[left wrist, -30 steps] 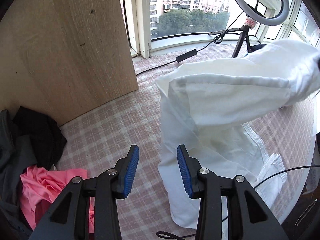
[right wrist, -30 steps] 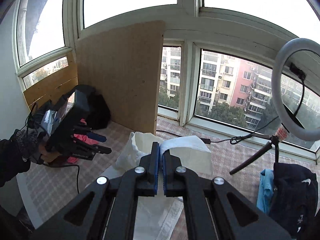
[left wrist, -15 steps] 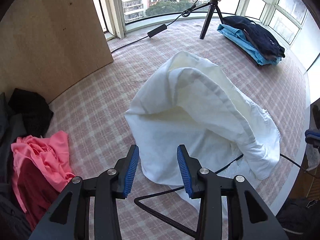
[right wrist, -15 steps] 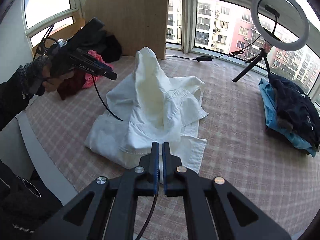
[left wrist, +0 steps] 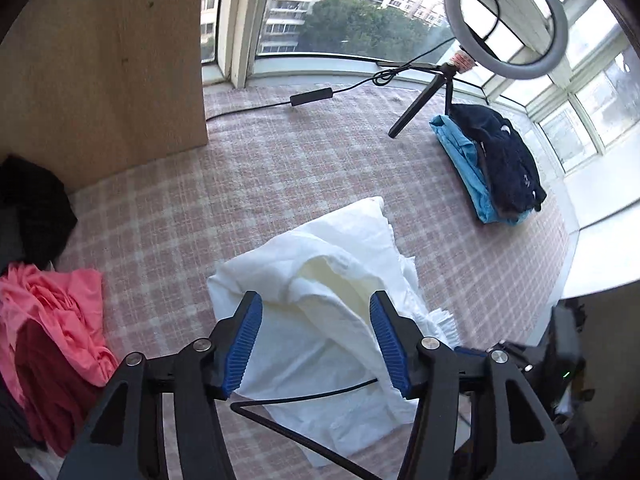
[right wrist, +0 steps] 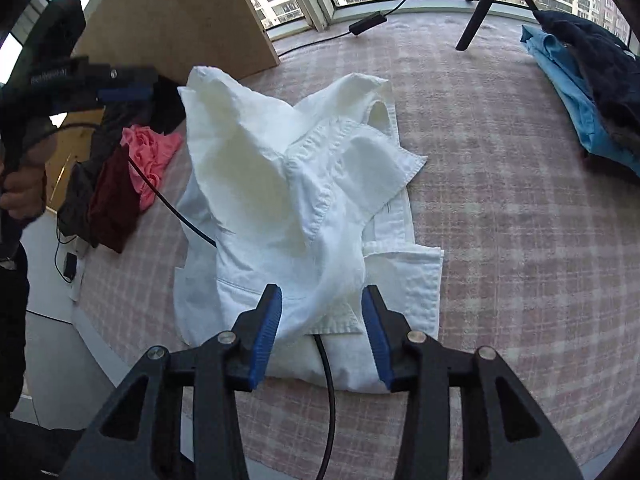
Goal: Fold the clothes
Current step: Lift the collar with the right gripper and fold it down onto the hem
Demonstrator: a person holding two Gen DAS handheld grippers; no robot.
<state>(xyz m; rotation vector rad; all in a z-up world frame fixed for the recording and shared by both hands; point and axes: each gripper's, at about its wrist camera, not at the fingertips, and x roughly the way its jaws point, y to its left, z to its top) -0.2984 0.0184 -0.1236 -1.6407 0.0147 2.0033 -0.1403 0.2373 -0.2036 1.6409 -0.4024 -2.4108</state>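
A white garment (left wrist: 320,300) lies in a crumpled heap on the pink checked cloth (left wrist: 280,168). In the right wrist view its collar and a sleeve show, with one peak of fabric (right wrist: 224,120) still standing up. My left gripper (left wrist: 316,320) hovers over the heap's near side. Its jaws are opening and its pads touch nothing. My right gripper (right wrist: 322,312) is low over the garment's (right wrist: 304,184) front hem, jaws opening, with cloth below them but not pinched. The left gripper (right wrist: 120,88) also shows at the upper left there, held by a hand (right wrist: 24,184).
Pink and dark red clothes (left wrist: 68,312) are piled at the left beside black ones. A folded blue and navy stack (left wrist: 492,168) sits far right by a ring light on a tripod (left wrist: 508,20). A wooden board (left wrist: 100,60) stands behind. A black cable (left wrist: 304,398) crosses the garment.
The right gripper came down with the white garment, then its jaws parted and let it go. The garment sank into a heap. The left gripper's jaws spread wider.
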